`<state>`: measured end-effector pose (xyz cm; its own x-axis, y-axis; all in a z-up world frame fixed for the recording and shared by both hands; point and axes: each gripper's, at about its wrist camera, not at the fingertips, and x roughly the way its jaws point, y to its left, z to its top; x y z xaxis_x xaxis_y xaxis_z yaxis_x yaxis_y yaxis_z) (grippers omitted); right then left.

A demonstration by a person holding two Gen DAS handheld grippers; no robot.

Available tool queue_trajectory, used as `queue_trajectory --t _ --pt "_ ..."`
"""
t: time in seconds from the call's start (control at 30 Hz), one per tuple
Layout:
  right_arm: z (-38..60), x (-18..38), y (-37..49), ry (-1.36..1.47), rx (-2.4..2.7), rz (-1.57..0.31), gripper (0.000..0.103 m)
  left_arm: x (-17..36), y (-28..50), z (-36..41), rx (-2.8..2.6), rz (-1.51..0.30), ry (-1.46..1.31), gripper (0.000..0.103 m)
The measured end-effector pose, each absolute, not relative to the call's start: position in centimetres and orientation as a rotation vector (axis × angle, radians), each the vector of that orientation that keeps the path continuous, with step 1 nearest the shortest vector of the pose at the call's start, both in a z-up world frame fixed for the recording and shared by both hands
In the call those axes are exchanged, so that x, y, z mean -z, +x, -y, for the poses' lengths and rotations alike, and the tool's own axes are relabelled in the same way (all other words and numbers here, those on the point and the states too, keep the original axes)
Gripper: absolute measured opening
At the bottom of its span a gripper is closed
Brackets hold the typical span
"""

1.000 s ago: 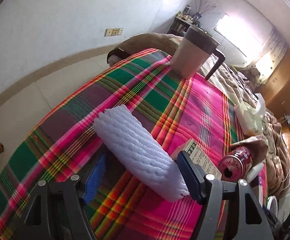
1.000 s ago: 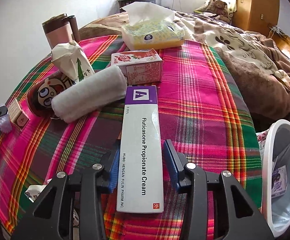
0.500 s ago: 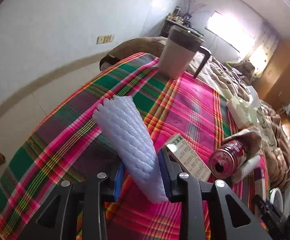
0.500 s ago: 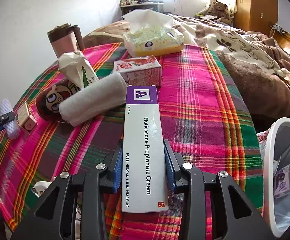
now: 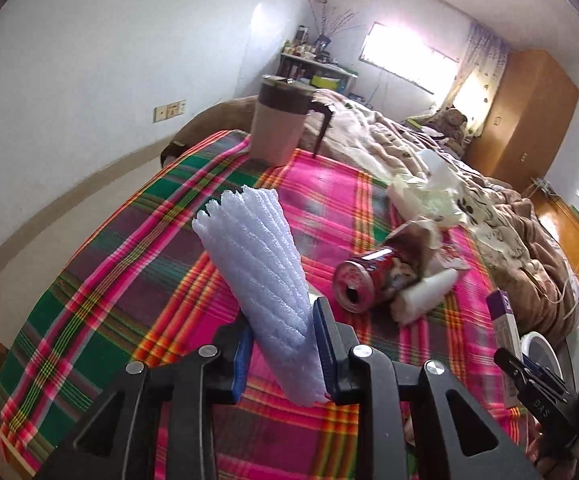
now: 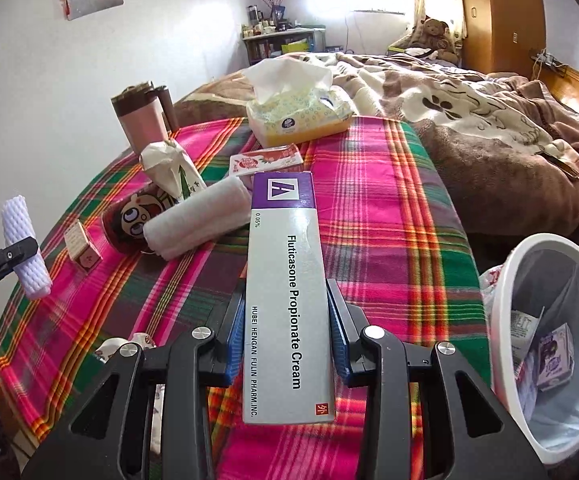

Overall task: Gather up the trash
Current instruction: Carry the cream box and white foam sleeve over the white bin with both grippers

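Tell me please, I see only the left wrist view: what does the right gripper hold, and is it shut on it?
Observer: The right gripper is shut on a long cream box, with its pads on the two long sides.
Operator: Does the bin have trash inside?
Observer: Yes, a small purple box lies in it.
Operator: The foam roll hides part of the table from me. Is something behind it?
Observer: A small carton lies on the cloth, just left of the lying can.
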<state>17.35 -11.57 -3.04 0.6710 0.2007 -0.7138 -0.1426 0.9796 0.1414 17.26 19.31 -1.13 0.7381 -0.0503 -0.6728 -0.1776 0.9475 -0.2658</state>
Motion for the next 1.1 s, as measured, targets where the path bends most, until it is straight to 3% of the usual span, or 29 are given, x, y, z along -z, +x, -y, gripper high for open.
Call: queue_trajectory --t 1.1 --pt "25.7 -0.6 10.4 0.169 0.023 -0.685 0.037 -4.7 13.7 3.8 0.349 -0.627 -0.067 0.029"
